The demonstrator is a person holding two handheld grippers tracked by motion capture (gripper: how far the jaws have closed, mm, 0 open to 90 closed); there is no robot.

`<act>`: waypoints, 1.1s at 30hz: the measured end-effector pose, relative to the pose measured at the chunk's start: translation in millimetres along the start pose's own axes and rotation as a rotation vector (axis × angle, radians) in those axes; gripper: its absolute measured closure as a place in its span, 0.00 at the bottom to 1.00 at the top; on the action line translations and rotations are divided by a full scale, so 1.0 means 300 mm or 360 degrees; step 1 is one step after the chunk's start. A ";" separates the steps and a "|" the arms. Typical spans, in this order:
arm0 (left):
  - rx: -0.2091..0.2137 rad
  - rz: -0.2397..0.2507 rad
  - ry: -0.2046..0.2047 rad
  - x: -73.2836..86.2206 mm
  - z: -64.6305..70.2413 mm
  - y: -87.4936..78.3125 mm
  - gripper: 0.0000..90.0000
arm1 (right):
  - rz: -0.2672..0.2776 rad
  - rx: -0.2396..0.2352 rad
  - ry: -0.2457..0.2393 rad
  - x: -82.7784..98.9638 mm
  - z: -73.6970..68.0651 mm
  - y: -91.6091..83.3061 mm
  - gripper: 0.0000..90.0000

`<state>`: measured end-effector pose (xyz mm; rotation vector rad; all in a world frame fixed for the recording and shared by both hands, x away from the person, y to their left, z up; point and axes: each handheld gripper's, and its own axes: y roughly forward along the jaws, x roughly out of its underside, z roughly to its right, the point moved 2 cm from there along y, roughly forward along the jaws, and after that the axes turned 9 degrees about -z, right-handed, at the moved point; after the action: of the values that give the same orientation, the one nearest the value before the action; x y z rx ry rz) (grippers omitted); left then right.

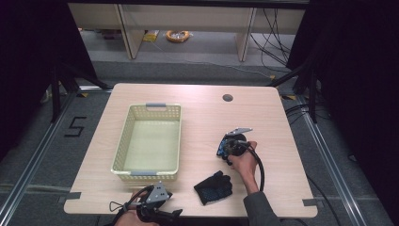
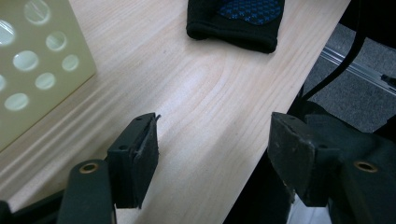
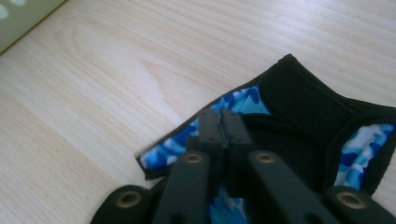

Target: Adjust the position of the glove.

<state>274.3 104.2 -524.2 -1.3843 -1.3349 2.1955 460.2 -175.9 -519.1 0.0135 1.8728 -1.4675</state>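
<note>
Looking along the right gripper, its jaws pinch a blue camouflage glove; overhead, left gripper waits, jaws wide, beside another glove.

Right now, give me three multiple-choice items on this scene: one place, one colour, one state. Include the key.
1. Where does the dotted glove lie?
A) near the table's front edge
B) at its far edge
C) on the floor

2. What colour is the basket?
A) red
B) pale yellow
C) black

3. How does the right gripper stand?
A) open above bare wood
B) open around a cup
C) shut on the camouflage glove

Key:
1 A: in the high view it lies just in from the near edge.
2 B: its perforated walls are pale yellow.
3 C: its jaws meet on the blue patterned fabric.
</note>
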 end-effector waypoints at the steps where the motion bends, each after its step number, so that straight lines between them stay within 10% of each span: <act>1: -0.0018 -0.0024 0.0040 0.000 -0.005 -0.004 0.37 | -0.0054 -0.0018 0.0010 0.004 0.001 -0.008 0.99; 14: -0.0024 0.0017 0.0027 -0.007 -0.019 -0.018 0.37 | 0.0170 -0.0074 -0.0197 -0.017 0.015 -0.198 1.00; 22: -0.0030 0.0011 0.0032 -0.006 -0.018 -0.021 0.37 | 0.0343 -0.0213 -0.0316 0.016 -0.083 -0.353 1.00; 33: -0.0015 0.0070 -0.0019 -0.014 -0.020 -0.026 0.36 | 0.0340 -0.0366 -0.0462 0.120 -0.207 -0.427 1.00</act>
<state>279.1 109.5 -516.4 -1.4194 -1.3325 2.2317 345.4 -183.0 -427.8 -0.1014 1.7311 -1.0443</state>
